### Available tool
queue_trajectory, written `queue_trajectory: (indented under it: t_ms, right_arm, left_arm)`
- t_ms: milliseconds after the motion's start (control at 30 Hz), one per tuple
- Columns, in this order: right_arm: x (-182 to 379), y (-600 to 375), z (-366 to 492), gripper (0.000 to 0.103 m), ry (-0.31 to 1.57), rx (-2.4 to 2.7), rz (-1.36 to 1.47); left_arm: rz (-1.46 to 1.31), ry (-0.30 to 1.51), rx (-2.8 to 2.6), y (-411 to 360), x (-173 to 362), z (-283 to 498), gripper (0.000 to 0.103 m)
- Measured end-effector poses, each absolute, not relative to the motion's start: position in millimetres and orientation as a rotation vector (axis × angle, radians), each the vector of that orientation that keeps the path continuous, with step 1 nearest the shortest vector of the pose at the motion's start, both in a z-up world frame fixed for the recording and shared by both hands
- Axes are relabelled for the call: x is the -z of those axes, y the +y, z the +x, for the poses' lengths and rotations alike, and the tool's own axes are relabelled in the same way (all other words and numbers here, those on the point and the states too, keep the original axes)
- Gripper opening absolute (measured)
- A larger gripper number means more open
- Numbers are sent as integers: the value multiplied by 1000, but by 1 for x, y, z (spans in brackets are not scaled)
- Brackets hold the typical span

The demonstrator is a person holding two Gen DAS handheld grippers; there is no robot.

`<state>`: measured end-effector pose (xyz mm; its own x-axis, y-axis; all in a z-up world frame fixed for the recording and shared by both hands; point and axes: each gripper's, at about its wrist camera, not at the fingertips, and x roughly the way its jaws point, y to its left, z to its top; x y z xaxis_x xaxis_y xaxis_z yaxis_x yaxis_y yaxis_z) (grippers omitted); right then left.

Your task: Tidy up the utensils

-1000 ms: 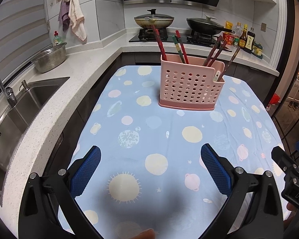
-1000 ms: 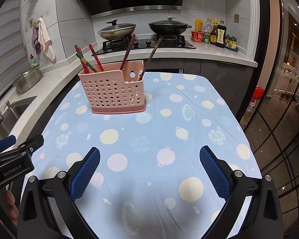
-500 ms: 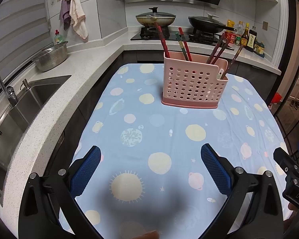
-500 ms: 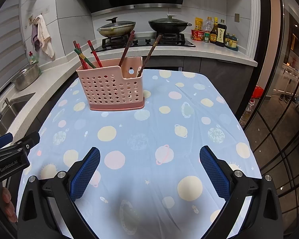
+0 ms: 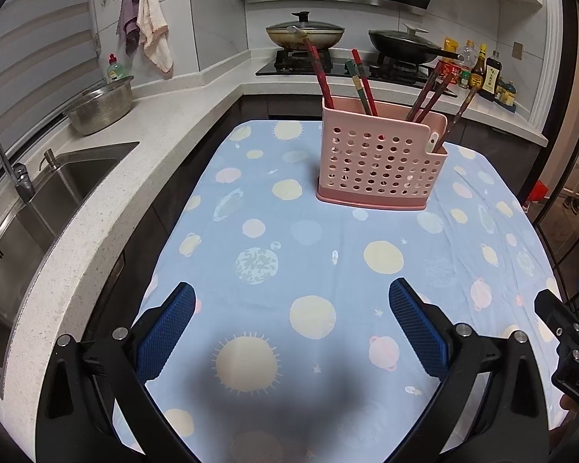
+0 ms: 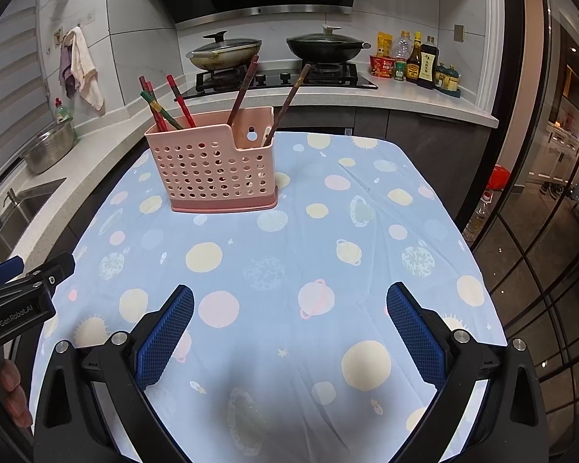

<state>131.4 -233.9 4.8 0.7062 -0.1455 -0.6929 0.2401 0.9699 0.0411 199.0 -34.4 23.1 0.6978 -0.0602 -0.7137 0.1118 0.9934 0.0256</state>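
Both claws wide apart above the worktop, chopsticks standing in the pink holder.

The left claw (image 5: 291,322) and the right claw (image 6: 289,322) each have the blue pads far apart and hold nothing. The pink perforated utensil holder (image 6: 214,169) stands upright on the planet-print cloth (image 6: 274,254) at the far part of the worktop. The chopsticks (image 6: 175,102) stand inside it, long axis nearly vertical, tips leaning outward.

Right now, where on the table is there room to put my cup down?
The tablecloth is bare between the pink holder and the two open tools, left tool and right tool, and to the holder's right. It is crowded inside the holder, full of chopsticks.
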Motion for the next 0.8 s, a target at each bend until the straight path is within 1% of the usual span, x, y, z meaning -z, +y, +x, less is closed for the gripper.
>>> queue_trajectory:
  t_ms: [800]
  right_arm:
    - [-2,-231,133,96,768,211,128]
  left_arm:
    - [78,803,102,-35,-18,202,96]
